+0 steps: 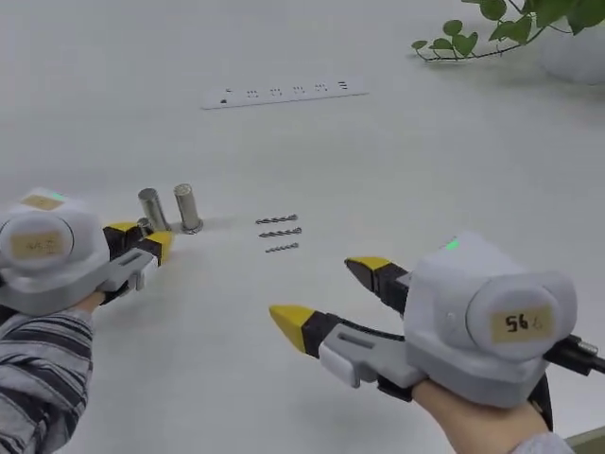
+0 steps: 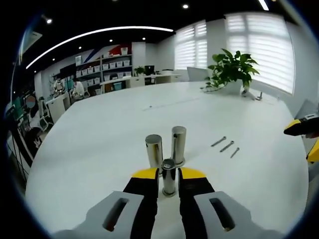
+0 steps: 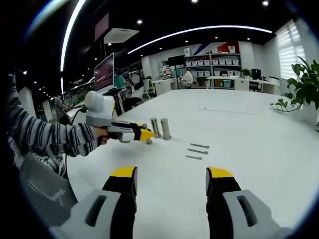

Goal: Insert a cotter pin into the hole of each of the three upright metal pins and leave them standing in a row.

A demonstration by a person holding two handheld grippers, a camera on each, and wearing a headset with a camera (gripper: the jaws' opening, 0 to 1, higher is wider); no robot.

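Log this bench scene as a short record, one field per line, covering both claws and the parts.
left claw: shut on near pin, upright on table
free pins: second pin and third pin, upright
cotter pins: three, lying flat side by side, none inserted
right claw: open, empty, above table
background: power strip, plant

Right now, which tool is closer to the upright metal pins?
Left. The left tool is closed around one metal pin, with the other two standing just beyond its tips. The right tool hangs open well off to their right, past the cotter pins.
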